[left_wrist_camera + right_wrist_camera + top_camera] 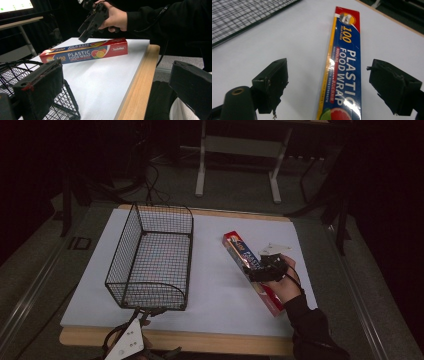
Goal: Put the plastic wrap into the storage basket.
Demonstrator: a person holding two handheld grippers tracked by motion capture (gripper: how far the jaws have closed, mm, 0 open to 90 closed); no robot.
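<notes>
Right hand-held gripper hovering wide open over plastic wrap box near surface right edge; left hand-held gripper gaping wide beside wire basket at near edge

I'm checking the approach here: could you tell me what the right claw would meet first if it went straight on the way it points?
Most likely the plastic food wrap box: the open right claw straddles it just above, though the exact gap is unclear.

wrap box: red, blue, yellow | basket: black mesh | table: white
</notes>
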